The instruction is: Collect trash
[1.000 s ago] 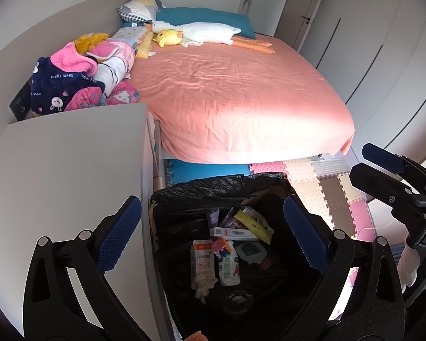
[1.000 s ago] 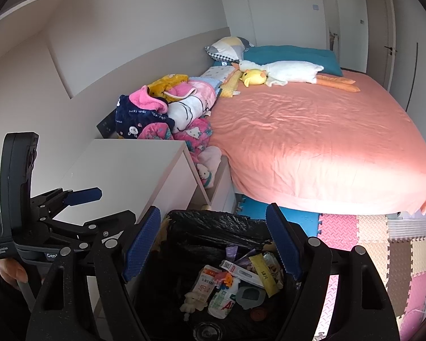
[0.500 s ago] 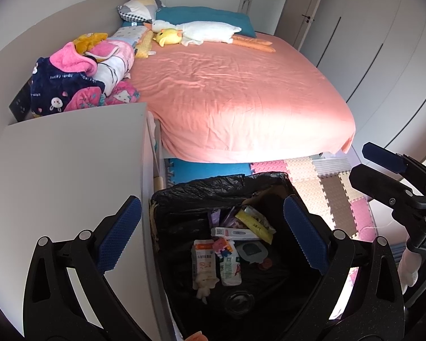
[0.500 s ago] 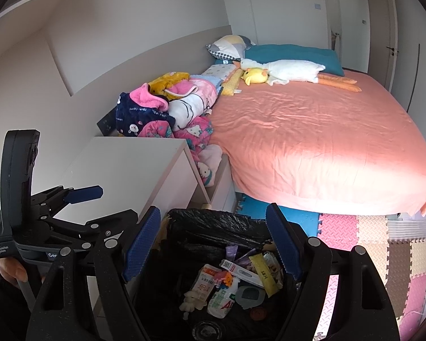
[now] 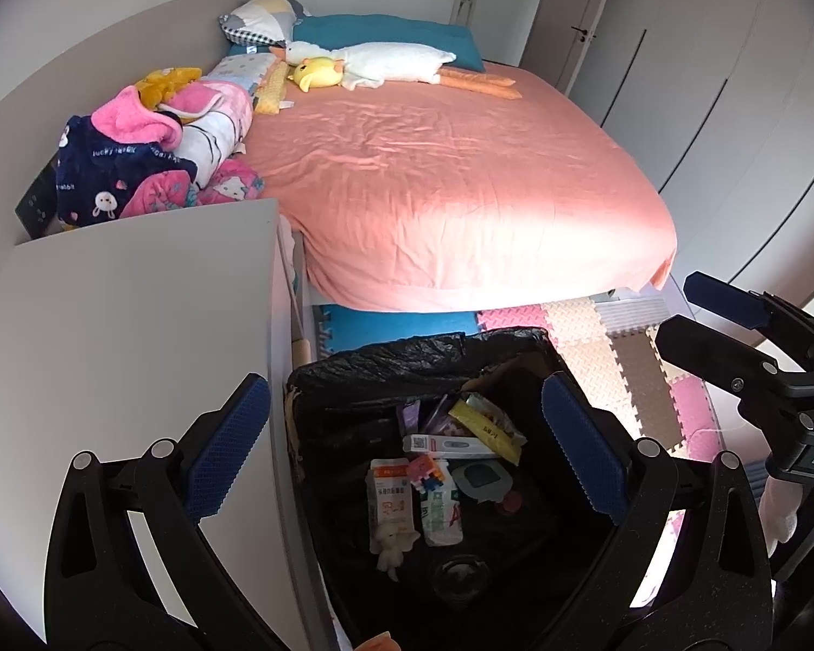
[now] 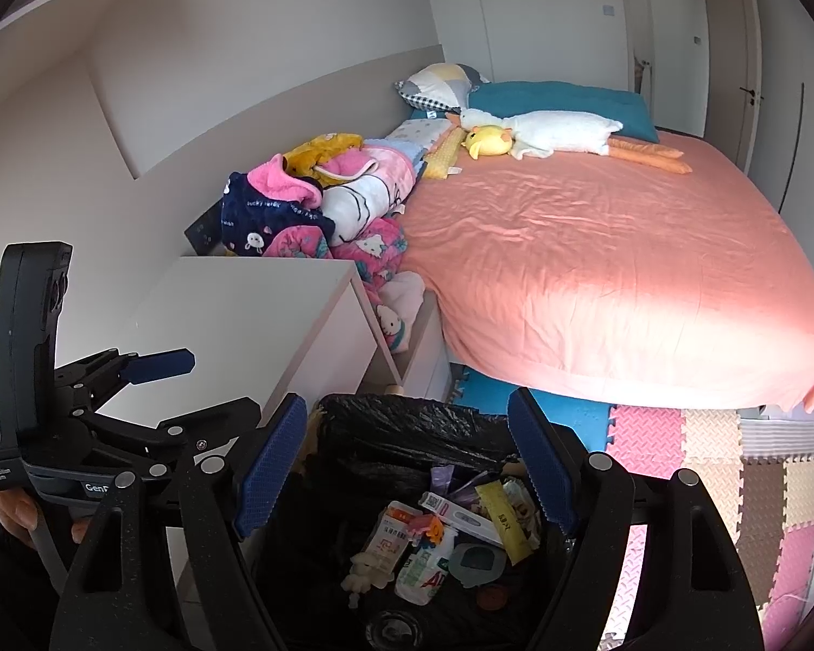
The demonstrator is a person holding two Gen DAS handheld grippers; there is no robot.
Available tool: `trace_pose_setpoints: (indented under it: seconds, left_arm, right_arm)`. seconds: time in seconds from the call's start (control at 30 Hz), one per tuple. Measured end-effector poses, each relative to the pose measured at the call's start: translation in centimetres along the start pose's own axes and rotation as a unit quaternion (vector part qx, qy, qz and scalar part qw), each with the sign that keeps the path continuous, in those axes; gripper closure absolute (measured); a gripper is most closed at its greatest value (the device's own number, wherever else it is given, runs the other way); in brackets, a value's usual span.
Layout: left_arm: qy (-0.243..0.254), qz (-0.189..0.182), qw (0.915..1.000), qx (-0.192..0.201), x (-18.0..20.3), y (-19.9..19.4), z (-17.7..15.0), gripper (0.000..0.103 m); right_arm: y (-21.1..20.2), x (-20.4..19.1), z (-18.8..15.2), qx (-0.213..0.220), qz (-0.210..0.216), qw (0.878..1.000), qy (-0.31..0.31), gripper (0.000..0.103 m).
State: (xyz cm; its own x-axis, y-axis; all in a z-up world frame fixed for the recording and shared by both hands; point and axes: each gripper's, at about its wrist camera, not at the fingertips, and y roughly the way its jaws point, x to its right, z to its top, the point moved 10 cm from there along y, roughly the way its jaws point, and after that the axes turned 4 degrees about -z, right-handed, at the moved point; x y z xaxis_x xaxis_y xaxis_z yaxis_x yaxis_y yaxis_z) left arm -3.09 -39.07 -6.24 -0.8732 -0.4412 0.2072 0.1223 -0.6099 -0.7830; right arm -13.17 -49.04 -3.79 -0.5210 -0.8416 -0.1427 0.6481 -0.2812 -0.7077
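Observation:
A bin lined with a black bag point(image 5: 401, 361) stands on the floor beside a white bedside table; it also shows in the right wrist view point(image 6: 407, 423). Inside lie several pieces of trash: a white pouch point(image 5: 389, 502), a white box with a QR code point(image 5: 445, 445), a yellow wrapper point(image 5: 483, 428). My left gripper point(image 5: 407, 453) hangs open and empty above the bin. My right gripper point(image 6: 407, 466) is open and empty above the same bin. Each gripper shows at the edge of the other's view.
A white bedside table point(image 5: 125, 314) stands left of the bin. A bed with a pink sheet point(image 5: 450, 179) fills the back, with plush toys point(image 5: 374, 62) and a pile of blankets point(image 5: 152, 146). Foam floor mats point(image 5: 624, 358) lie to the right.

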Motion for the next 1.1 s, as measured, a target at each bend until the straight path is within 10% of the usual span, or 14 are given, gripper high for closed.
trace_pose_setpoints:
  seconds: [1.1]
  left_arm:
    - [-0.005, 0.015, 0.9995, 0.026, -1.1, -0.7, 0.4, 0.006]
  right_arm:
    - [0.2, -0.2, -0.7, -0.001, 0.0, 1.0, -0.003, 0.026]
